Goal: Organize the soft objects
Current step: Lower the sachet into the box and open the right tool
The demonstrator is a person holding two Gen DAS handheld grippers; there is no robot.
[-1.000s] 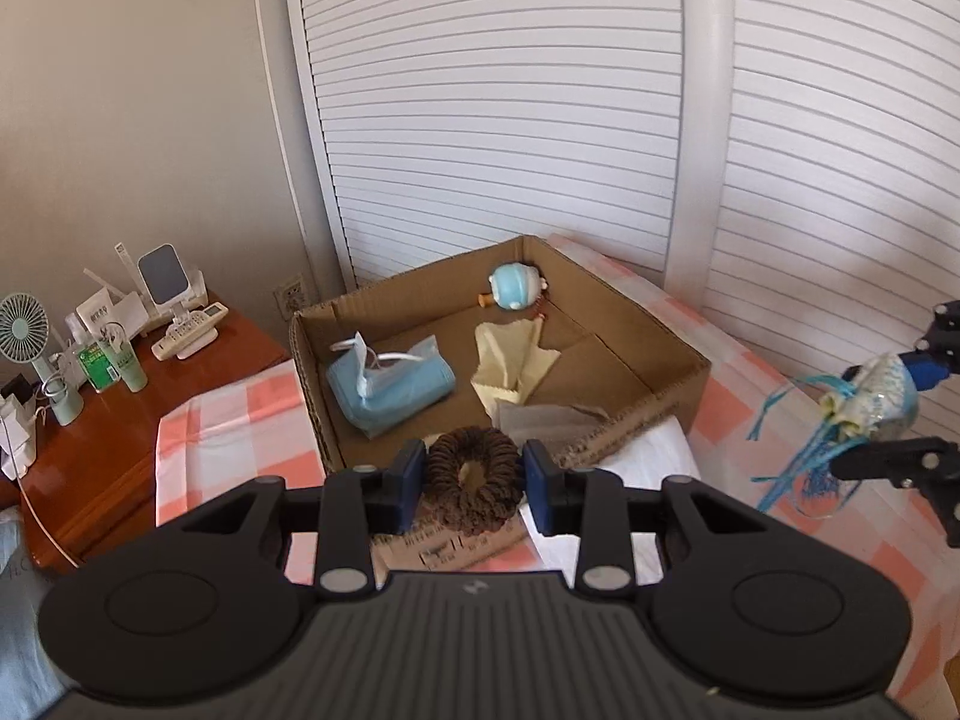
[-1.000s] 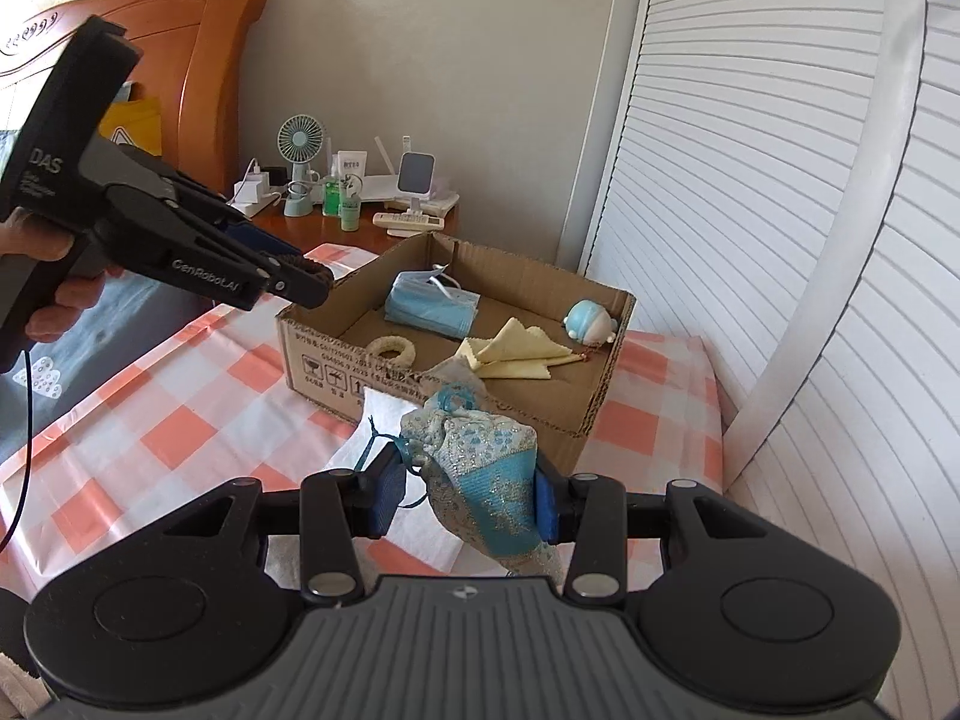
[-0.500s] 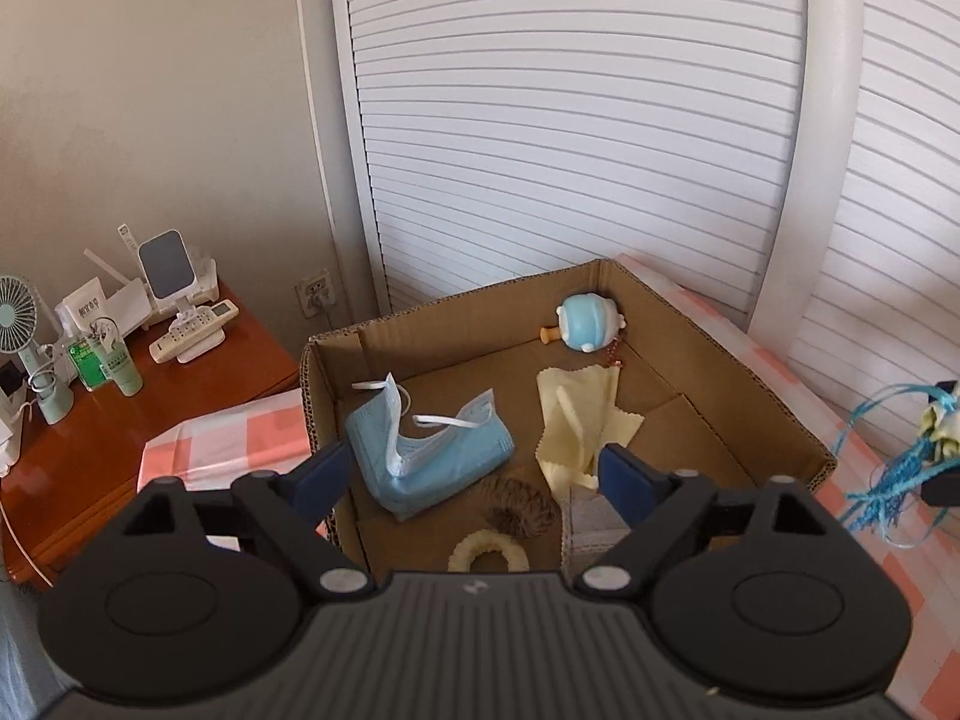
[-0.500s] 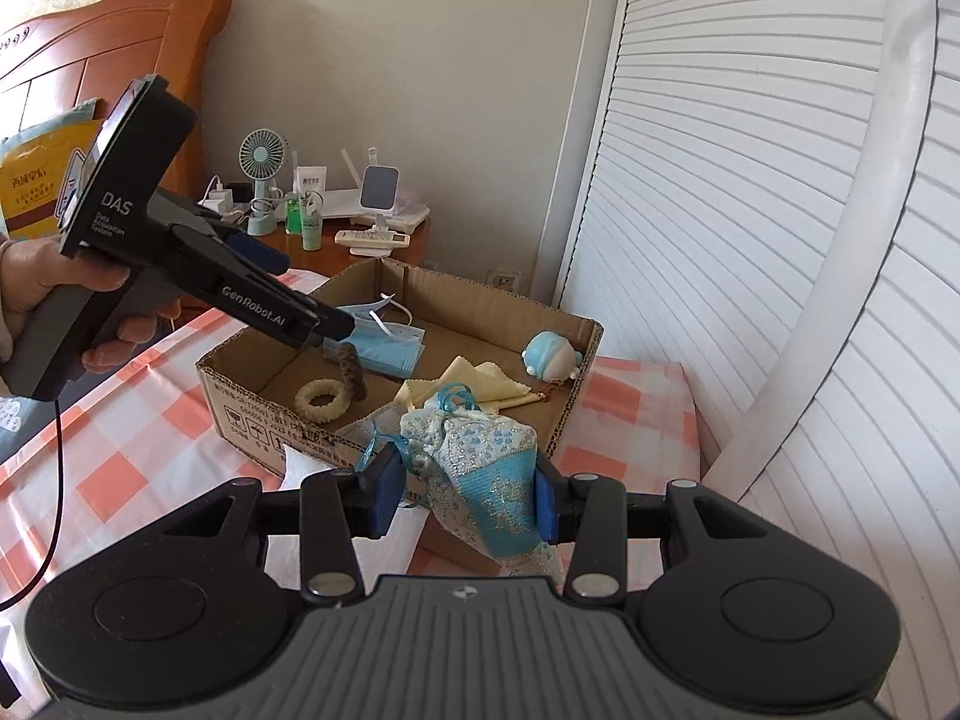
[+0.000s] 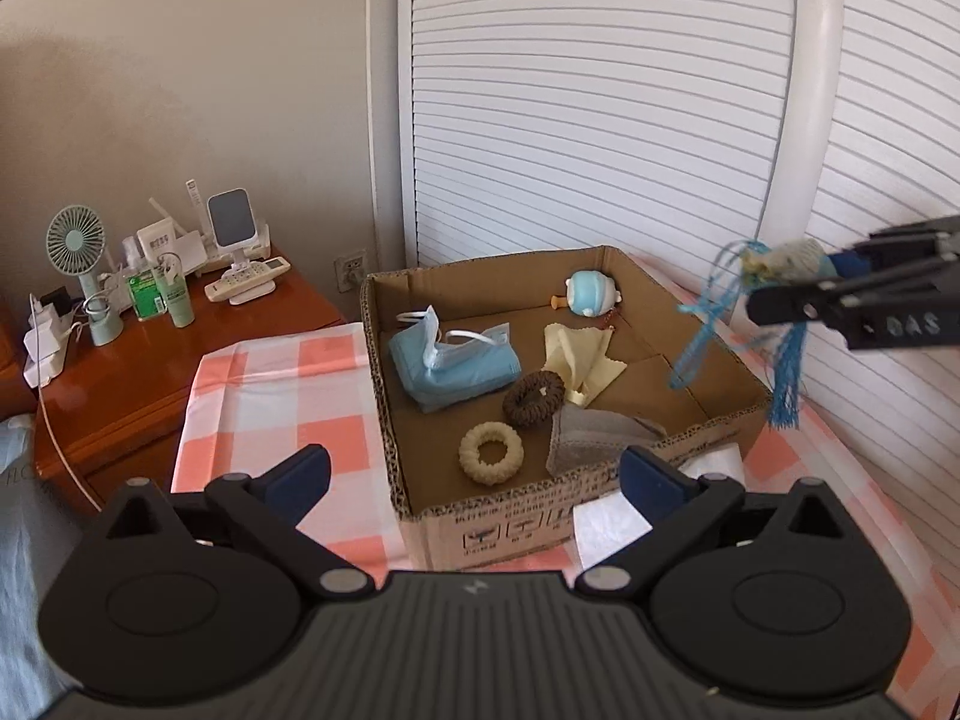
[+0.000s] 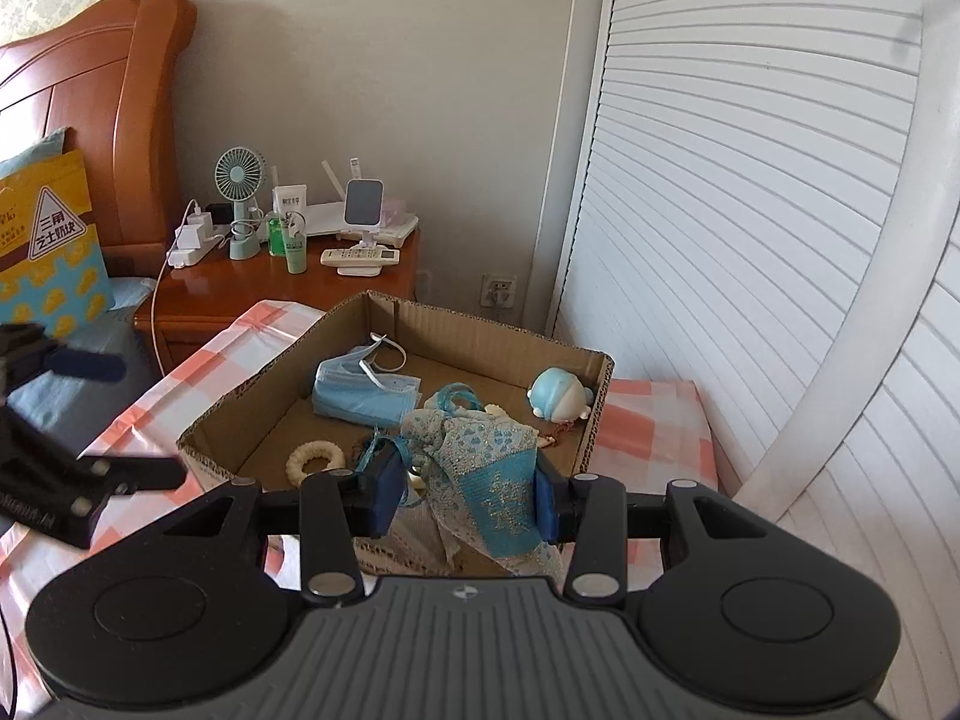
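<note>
An open cardboard box (image 5: 384, 360) (image 6: 594, 420) sits on the checked cloth. In it lie a blue face mask (image 5: 450, 360) (image 6: 360, 396), a brown scrunchie (image 5: 534, 399), a cream scrunchie (image 5: 491, 453) (image 6: 315, 459), a yellow cloth (image 5: 579, 360), a grey cloth (image 5: 594, 441) and a light blue toy (image 5: 591, 294) (image 6: 558, 396). My left gripper (image 5: 474, 480) is open and empty, above the box's near wall. My right gripper (image 6: 465, 489) is shut on a blue lace pouch (image 6: 492, 480) with ribbons, held above the box's right side (image 5: 780, 264).
A wooden nightstand (image 5: 150, 348) (image 6: 252, 288) at the left holds a small fan (image 5: 78, 246), bottles, a charger and a remote. White louvred doors (image 5: 600, 120) stand behind the box. A white sheet (image 5: 606, 522) lies beside the box front. A headboard (image 6: 120, 120) is at left.
My left gripper opened, dropped the brown scrunchie into the box and pulled back. My right gripper carried the pouch toward and over the box.
</note>
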